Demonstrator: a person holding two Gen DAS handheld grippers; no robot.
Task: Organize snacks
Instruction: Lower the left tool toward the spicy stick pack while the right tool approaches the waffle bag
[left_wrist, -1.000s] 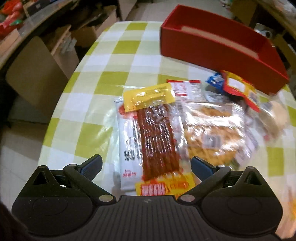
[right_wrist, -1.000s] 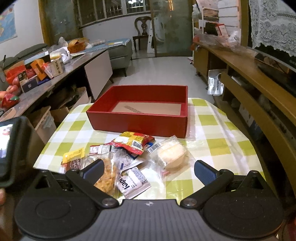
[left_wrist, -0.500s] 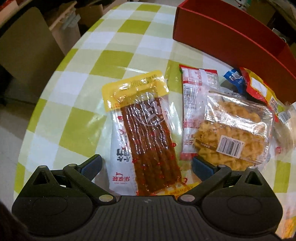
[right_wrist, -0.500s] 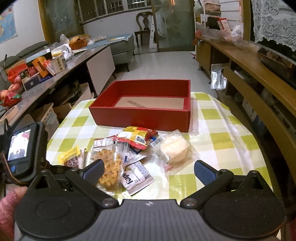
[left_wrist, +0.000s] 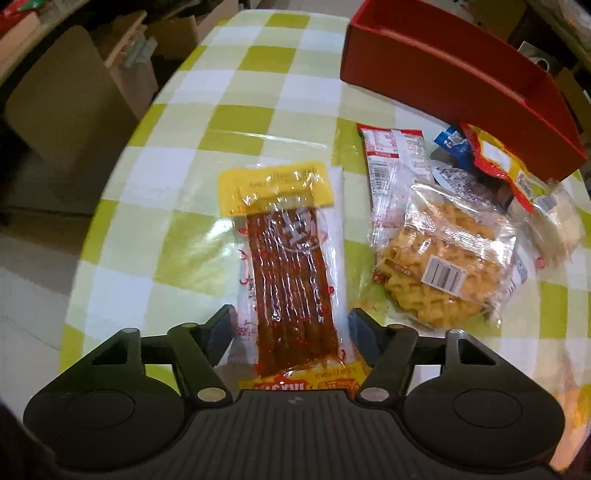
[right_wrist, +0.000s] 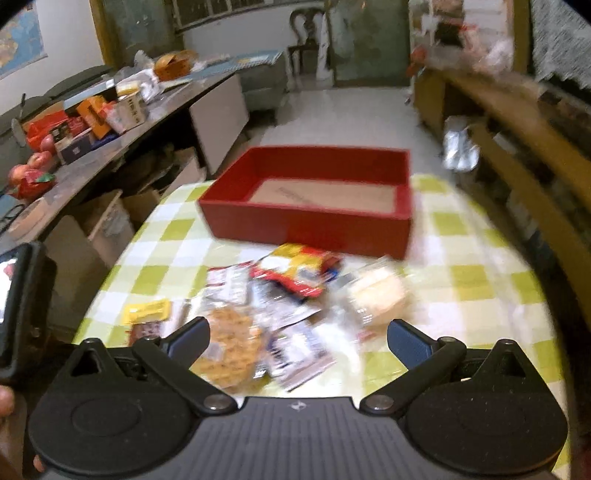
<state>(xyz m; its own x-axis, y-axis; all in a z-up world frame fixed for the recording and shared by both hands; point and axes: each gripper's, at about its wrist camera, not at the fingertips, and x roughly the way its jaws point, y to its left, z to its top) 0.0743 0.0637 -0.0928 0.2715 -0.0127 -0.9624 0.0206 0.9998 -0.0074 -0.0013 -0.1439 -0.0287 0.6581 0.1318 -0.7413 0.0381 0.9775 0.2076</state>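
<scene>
A long pack of red spicy strips (left_wrist: 291, 266) with a yellow header lies on the green-checked tablecloth (left_wrist: 177, 192). My left gripper (left_wrist: 291, 328) straddles its near end, jaws partly closed on either side of it. To its right lie a waffle snack bag (left_wrist: 439, 266), a red-white packet (left_wrist: 395, 155) and a red-yellow packet (left_wrist: 495, 158). The red box (left_wrist: 443, 70) stands behind them, empty in the right wrist view (right_wrist: 314, 199). My right gripper (right_wrist: 299, 339) is open above the snack pile (right_wrist: 295, 295).
A wrapped round bun (right_wrist: 376, 295) lies at the pile's right. The table's left edge (left_wrist: 110, 206) drops to the floor and cardboard boxes. A cluttered counter (right_wrist: 110, 110) runs along the left, wooden shelving (right_wrist: 517, 147) along the right.
My left gripper's jaws have narrowed around the near end of the spicy strip pack. The right gripper has shifted and its view is blurred by motion.
</scene>
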